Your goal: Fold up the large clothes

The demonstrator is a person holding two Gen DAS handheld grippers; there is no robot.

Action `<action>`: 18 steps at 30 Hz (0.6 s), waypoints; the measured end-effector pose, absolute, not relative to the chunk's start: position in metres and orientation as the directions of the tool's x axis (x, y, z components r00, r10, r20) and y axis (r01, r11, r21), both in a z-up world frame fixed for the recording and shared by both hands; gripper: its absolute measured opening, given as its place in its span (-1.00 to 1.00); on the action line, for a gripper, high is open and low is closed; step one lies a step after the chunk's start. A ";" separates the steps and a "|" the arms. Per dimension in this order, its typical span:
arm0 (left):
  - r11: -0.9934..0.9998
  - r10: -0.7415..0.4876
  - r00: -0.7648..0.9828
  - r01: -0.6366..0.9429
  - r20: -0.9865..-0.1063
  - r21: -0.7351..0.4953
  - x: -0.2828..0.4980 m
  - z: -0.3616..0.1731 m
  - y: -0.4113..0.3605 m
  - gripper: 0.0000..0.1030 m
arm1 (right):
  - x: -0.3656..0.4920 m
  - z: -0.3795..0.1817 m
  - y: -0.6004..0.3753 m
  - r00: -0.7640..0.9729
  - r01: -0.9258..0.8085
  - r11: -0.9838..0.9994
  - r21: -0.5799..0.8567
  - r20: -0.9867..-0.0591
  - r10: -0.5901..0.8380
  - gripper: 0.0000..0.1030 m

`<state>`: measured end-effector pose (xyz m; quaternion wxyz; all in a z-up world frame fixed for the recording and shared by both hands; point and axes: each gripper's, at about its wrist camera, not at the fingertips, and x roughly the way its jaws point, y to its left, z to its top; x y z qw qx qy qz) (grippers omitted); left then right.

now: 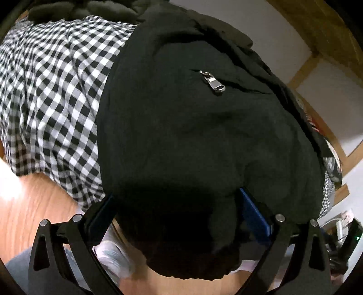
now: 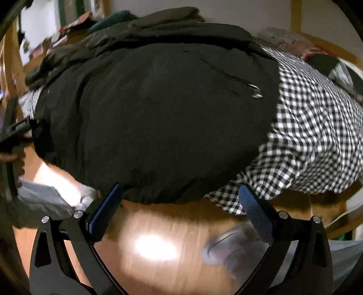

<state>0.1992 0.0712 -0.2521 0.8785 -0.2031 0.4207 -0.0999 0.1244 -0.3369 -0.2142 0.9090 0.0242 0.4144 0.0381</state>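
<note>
A black garment point(image 1: 192, 127) with a silver zipper pull point(image 1: 213, 82) lies on a black-and-white checked cloth point(image 1: 50, 97) over a wooden table point(image 1: 34, 211). My left gripper point(image 1: 174, 211) is open, its blue pads on either side of the garment's hanging near edge; the fabric fills the gap but the jaws stand wide. In the right wrist view the black garment point(image 2: 158, 122) and its zipper pull point(image 2: 255, 90) lie ahead. My right gripper point(image 2: 179, 204) is open and empty, just short of the garment's near hem, above the table point(image 2: 158, 249).
The checked cloth point(image 2: 317, 136) spreads to the right in the right wrist view. More dark clothes point(image 2: 158, 20) are piled at the back. Wooden frame beams point(image 1: 317, 34) and a white wall stand behind. The left gripper's body point(image 2: 13, 133) shows at the left edge.
</note>
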 end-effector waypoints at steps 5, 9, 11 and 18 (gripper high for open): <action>0.928 -0.326 0.561 0.036 -0.761 -0.371 0.178 -0.246 0.055 0.17 | 0.126 -0.220 -0.373 0.675 0.035 0.973 0.230 -0.723 0.147 0.95; 0.920 -0.354 0.555 0.064 -0.753 -0.386 0.178 -0.227 0.048 -0.30 | 0.129 -0.229 -0.393 0.664 0.091 0.936 0.340 -0.722 0.197 0.95; 0.906 -0.386 0.541 0.067 -0.748 -0.419 0.177 -0.221 0.049 -0.46 | 0.128 -0.230 -0.404 0.690 0.069 0.916 0.395 -0.682 0.242 0.95; 0.870 -0.438 0.547 0.060 -0.713 -0.489 0.170 -0.187 0.059 -0.63 | 0.158 -0.276 -0.428 0.648 0.076 0.791 0.607 -0.633 0.423 0.95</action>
